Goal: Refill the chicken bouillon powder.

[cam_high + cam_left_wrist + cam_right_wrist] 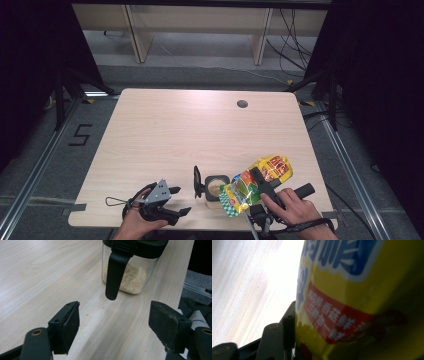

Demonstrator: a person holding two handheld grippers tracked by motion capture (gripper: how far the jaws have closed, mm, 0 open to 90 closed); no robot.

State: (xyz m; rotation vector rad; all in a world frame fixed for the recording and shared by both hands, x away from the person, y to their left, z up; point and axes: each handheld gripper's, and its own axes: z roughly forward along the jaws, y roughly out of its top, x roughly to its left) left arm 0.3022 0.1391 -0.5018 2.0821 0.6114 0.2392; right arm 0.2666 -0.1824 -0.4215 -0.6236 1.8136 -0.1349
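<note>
A clear jar [216, 186] with a black rim, its hinged lid [198, 181] swung open, stands near the table's front edge with pale granules in it. My right gripper [260, 181] is shut on a yellow printed bag [257, 181], which is tilted with its green lower end over the jar's mouth. In the right gripper view the bag [362, 297] presses against the one black jaw that shows. My left gripper [178, 201] rests on the table left of the jar, open and holding nothing. Its view looks at the jar [130, 277] and its hanging black clasp [115, 272] between wide jaws.
The wooden table [190, 130] has a round cable hole [242, 104] at the far right. A few crumbs lie on the tabletop [37, 277] near the jar. Shelving legs and cables stand on the floor beyond the far edge.
</note>
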